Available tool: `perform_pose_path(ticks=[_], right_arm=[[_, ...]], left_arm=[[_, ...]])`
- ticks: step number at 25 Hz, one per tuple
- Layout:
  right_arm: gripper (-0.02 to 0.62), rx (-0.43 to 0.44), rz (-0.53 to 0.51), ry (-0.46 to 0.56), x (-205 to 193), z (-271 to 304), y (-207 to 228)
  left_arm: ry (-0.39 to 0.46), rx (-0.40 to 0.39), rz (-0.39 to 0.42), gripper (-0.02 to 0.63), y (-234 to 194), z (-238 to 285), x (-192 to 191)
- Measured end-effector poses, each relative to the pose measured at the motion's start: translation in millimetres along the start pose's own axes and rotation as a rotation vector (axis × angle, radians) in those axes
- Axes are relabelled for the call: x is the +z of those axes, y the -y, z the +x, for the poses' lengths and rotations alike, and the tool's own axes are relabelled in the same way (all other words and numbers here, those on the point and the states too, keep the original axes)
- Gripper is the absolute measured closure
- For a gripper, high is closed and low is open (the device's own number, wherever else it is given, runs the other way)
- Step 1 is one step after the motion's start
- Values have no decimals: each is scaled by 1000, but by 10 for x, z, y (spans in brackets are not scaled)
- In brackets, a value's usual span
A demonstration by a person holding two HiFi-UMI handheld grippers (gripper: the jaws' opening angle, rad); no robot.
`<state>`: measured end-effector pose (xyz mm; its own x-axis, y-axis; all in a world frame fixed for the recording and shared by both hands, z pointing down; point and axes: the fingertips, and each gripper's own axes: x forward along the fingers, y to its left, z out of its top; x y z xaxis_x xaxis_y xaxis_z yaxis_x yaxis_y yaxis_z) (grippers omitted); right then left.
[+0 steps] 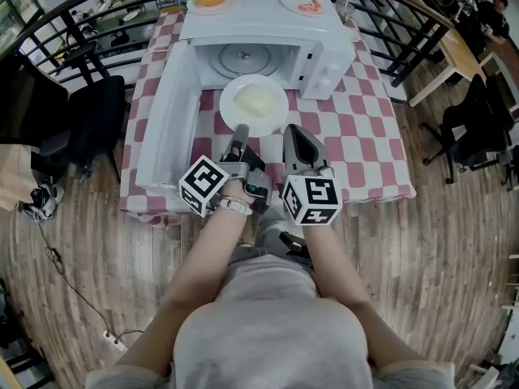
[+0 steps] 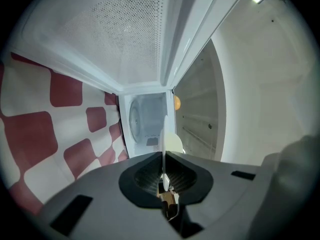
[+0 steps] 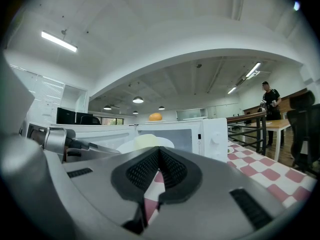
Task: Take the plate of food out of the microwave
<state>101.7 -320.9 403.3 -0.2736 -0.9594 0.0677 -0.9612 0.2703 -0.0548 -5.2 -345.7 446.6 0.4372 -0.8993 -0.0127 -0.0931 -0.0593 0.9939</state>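
Torso [image 1: 268, 331] is seen nearest, at bottom centre. At far left the door [image 1: 166, 120] is swung fully open over the table [image 1: 365, 148]. L gripper [image 1: 240, 130] is clamped on the near rim of the plate [image 1: 254, 101], the rim being seen edge-on betw. its jaws. The plate is held just outside the microwave [image 1: 268, 23] mouth, above the table, w/ pale food [image 1: 258, 100] heaped at centre. R gripper [image 1: 294, 130] is closed on nothing, near the plate's right edge. Plate is judged stiff, smooth and prob. breakable, maybe hot. Gripped at one rim only, it is likely to sag or slip, so it should be kept level, and a second hold at the right rim is advised.
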Motion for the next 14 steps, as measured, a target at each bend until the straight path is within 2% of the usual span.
perform_pose_path(ticks=[14], right_arm=[[572, 9, -5, 1, 4, -92, 2]], left_arm=[[2, -22, -3, 589, 96, -60, -44]])
